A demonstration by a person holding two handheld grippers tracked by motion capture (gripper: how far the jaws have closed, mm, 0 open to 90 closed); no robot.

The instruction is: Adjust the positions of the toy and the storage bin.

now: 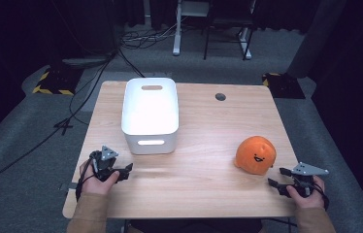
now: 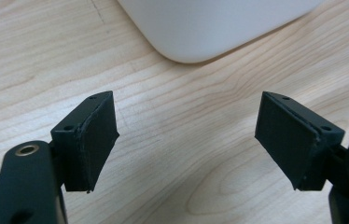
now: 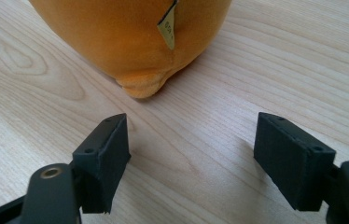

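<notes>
Right gripper gaping just short of orange plush toy

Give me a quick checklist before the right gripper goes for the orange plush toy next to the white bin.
1. Right gripper jaws open, nothing between them: ok.
2. Orange plush toy just ahead of the right gripper, not yet touched: ok.
3. Tabletop bare between jaws and toy: ok.
4. Left gripper open, holding nothing, apart from the white bin: ok.
5. Bin upright, open top facing up: ok.
6. Whether anything lies inside the bin: cannot tell, the inside is glared white.
</notes>
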